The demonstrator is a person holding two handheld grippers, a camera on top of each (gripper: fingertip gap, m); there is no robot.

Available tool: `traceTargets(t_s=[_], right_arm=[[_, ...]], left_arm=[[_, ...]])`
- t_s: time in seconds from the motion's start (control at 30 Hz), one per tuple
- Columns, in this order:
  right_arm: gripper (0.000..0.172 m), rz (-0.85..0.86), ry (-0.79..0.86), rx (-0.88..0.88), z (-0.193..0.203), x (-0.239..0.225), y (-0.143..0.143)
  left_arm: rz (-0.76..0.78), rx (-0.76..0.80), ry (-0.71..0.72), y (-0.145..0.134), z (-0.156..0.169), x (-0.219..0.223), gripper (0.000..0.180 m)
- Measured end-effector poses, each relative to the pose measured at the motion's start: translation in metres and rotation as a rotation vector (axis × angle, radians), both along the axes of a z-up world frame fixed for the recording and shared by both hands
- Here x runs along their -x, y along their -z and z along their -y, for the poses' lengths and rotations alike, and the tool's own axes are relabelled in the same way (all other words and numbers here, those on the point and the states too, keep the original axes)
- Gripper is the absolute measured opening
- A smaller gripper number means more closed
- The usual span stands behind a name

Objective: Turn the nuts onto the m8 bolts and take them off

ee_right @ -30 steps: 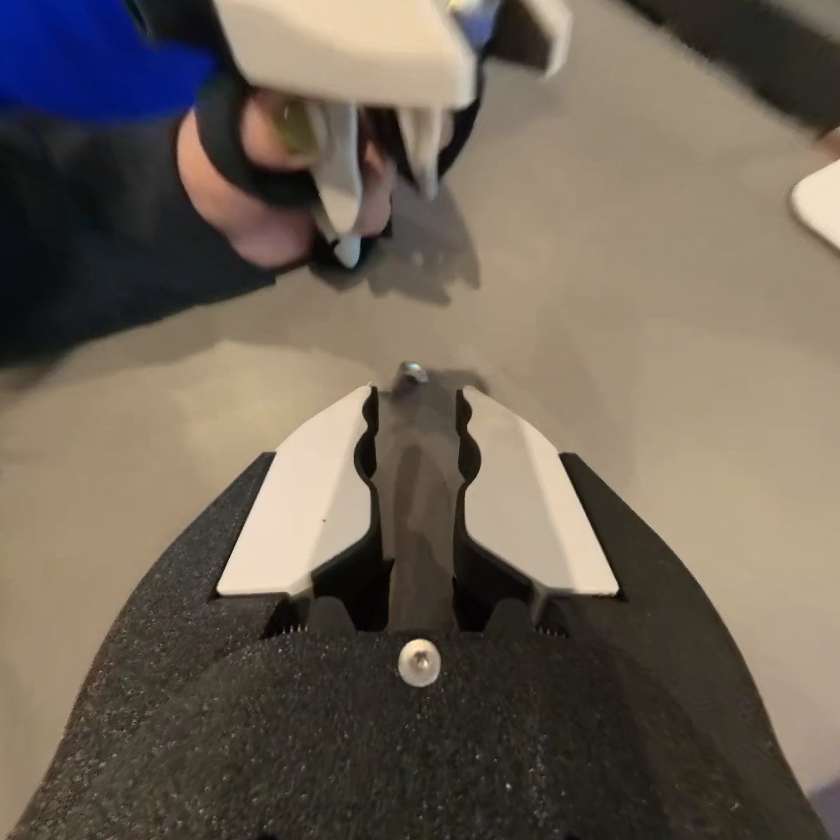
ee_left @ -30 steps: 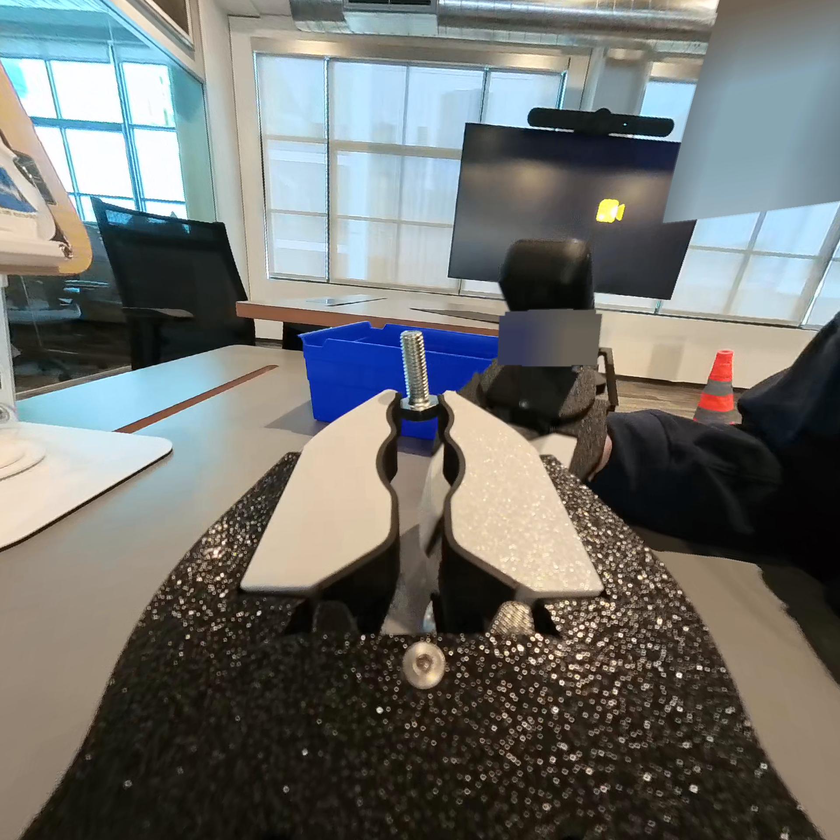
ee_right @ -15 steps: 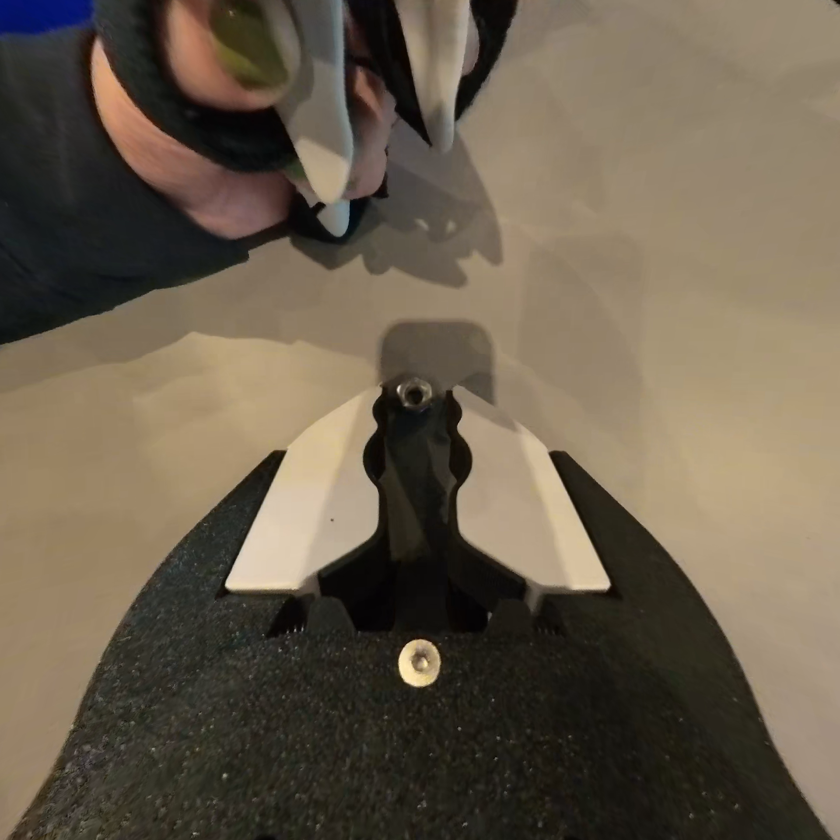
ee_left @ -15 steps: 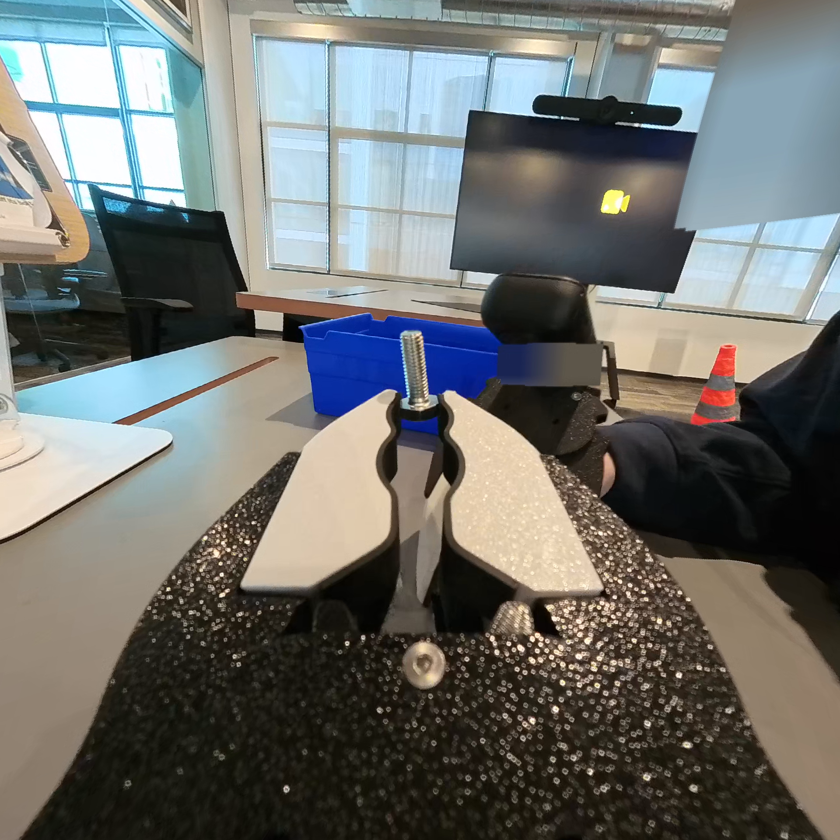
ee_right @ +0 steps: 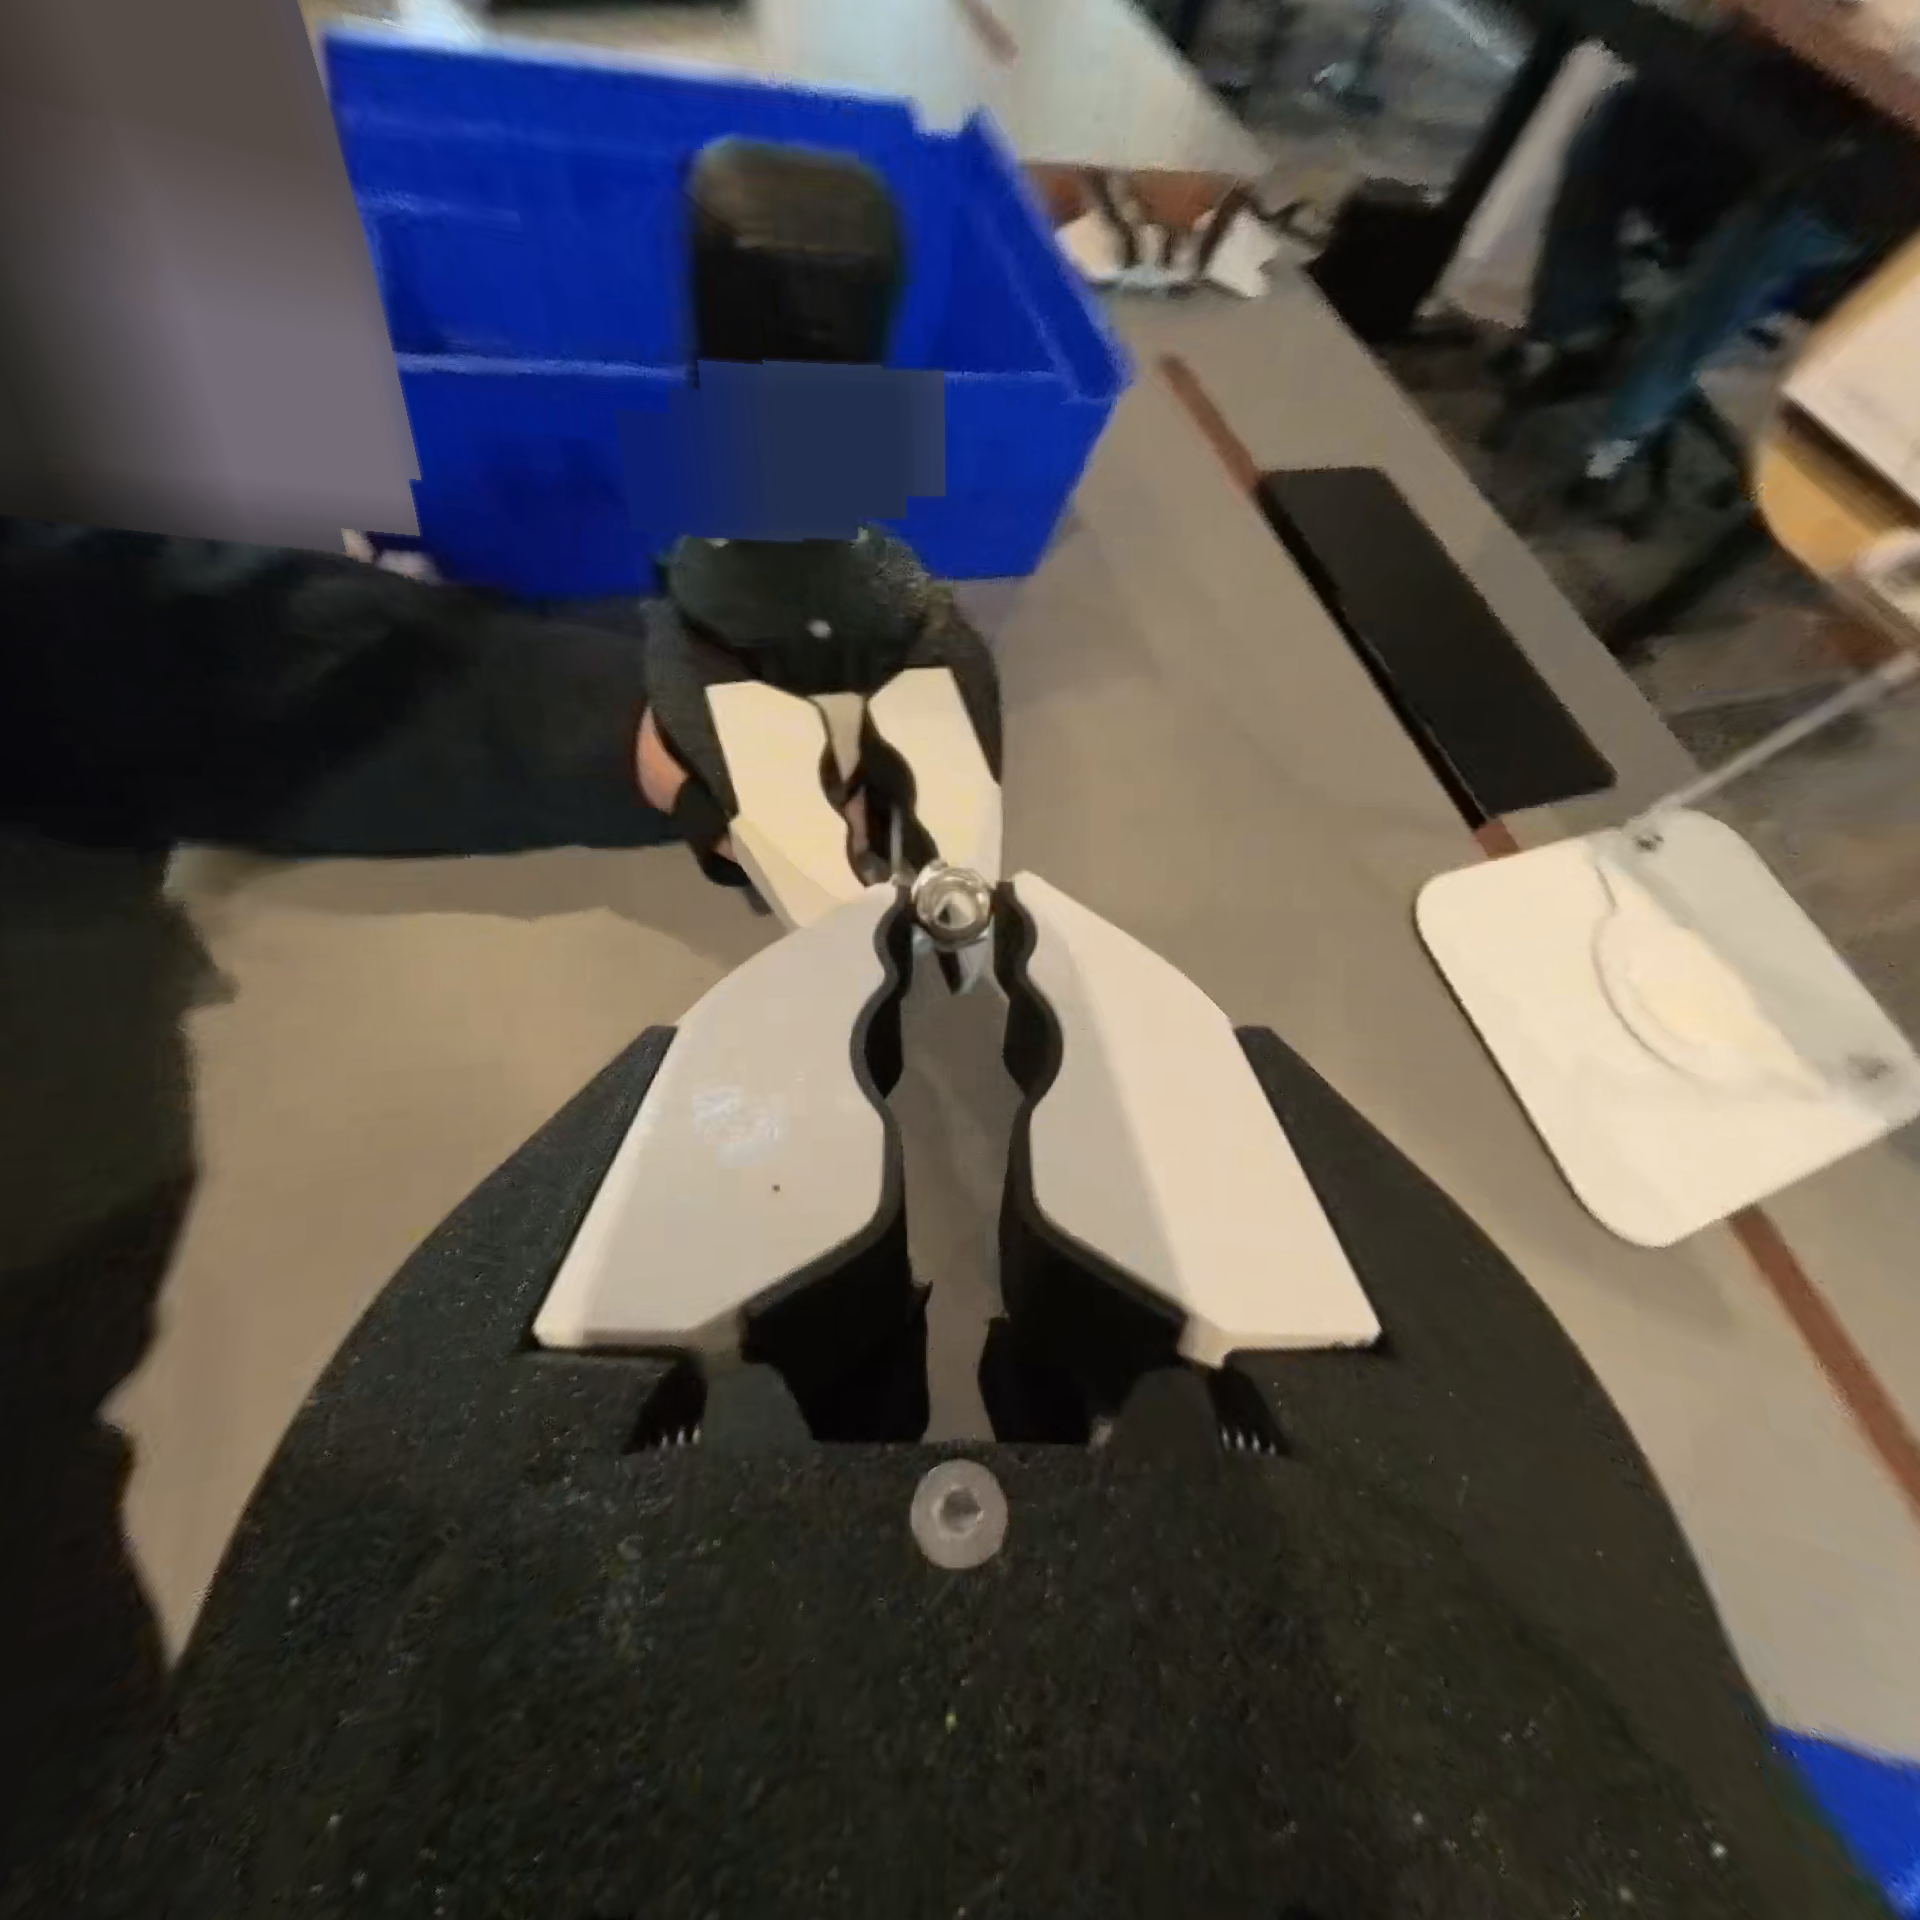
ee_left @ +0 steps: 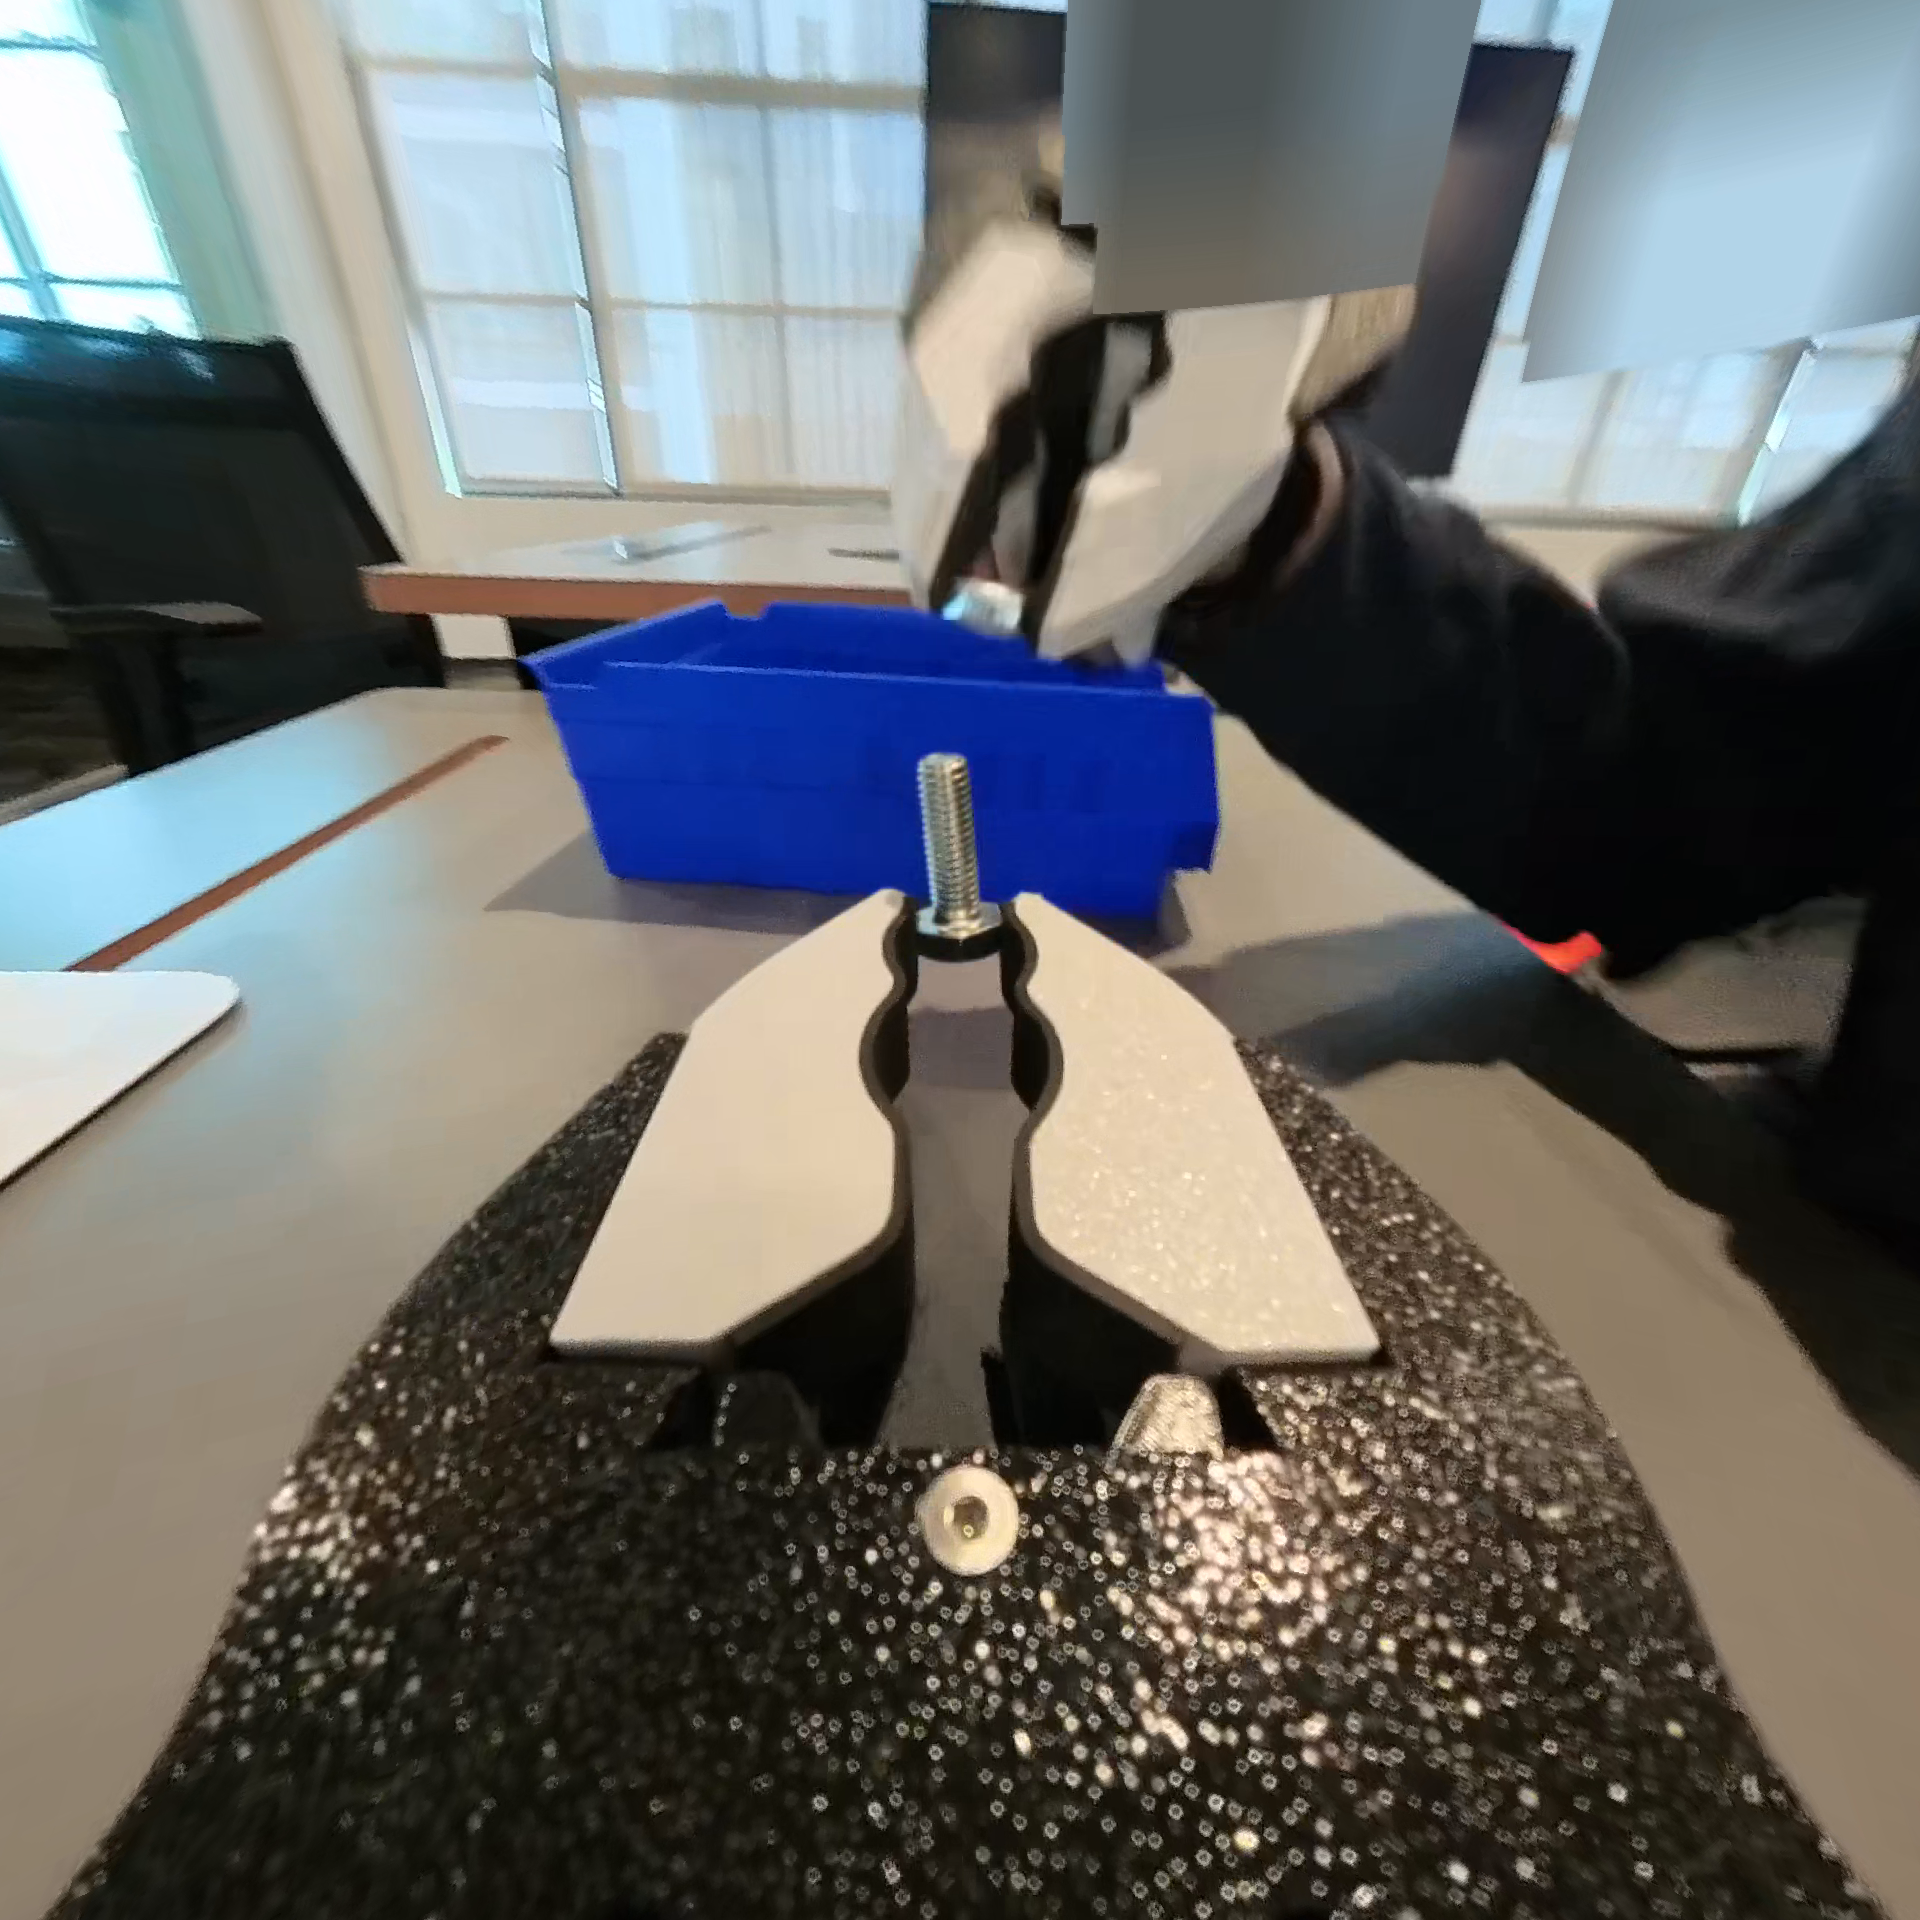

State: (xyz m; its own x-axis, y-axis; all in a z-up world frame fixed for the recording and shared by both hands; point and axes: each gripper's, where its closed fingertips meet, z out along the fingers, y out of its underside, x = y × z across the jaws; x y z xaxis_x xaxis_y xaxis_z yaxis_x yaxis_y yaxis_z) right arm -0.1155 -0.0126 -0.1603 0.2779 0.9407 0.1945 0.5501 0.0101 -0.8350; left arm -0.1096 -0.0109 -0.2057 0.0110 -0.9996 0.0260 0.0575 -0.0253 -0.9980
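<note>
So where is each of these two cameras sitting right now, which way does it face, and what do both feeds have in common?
Left wrist view: on the left gripper, low over the table, looking level toward windows; its fingers clamp the head of an upright bolt; a dark sleeve shows.
Right wrist view: on the right gripper, raised, looking down at the table; its fingers hold a nut; a dark sleeve shows.
Shared: the blue bin, the white pad, each other's gripper.
</note>
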Motion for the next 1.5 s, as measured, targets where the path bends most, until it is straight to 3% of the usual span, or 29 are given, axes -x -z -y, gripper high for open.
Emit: traceTargets(t_s=[0.2,0.67,0.83,1.07,1.2,1.27,1.33,1.5], right_arm=[[0.015,0.206,-0.165,0.076,0.007,0.007,0.017],[0.015,0.192,-0.285,0.236,0.016,0.008,0.023],[0.015,0.174,-0.113,0.197,0.004,0.008,0.024],[0.015,0.032,0.348,0.210,-0.016,0.012,0.025],[0.015,-0.014,0.510,0.168,-0.019,0.011,0.027],[0.017,-0.040,0.544,0.131,-0.020,0.009,0.026],[0.051,-0.067,0.578,0.073,-0.023,0.004,0.022],[0.047,-0.351,0.412,-0.121,-0.011,0.004,-0.006]], left_arm=[[-0.025,-0.014,0.064,0.003,0.011,-0.005,0.014],[-0.029,-0.029,0.125,0.003,0.022,-0.008,0.014],[-0.041,-0.022,0.040,0.005,0.012,-0.008,0.014],[-0.043,-0.006,-0.114,0.006,-0.011,-0.005,0.014],[-0.074,-0.020,-0.156,0.010,-0.015,-0.006,0.014],[-0.069,-0.014,-0.152,0.009,-0.014,-0.005,0.014],[-0.059,-0.006,-0.146,0.008,-0.014,-0.004,0.014],[-0.063,0.005,-0.116,0.008,-0.011,-0.004,0.014]])
